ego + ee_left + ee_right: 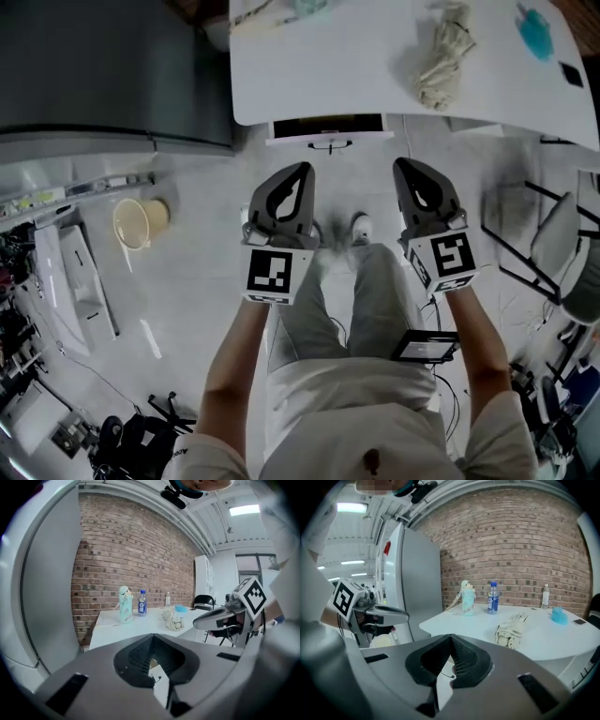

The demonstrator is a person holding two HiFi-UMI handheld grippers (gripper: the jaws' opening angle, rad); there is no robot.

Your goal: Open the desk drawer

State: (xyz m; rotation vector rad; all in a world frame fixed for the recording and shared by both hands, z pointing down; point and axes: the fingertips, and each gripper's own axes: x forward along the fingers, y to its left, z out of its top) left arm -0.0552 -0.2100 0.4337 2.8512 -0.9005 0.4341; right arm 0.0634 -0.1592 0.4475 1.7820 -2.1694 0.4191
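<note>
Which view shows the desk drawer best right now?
The head view: the drawer sits under the desk edge, its white front and dark handle clear. The left gripper view and right gripper view look across the desk top; the shut tongs of the left gripper and right gripper block what lies below it.

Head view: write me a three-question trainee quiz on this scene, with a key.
1. True or false: the left gripper and the right gripper both have their jaws wide apart.
2. Which of these lies on the desk? A. cloth B. laptop C. plate
3. Fill the gap: the cup rests on the ____.

Key
1. False: both are shut and empty.
2. A
3. floor
</note>
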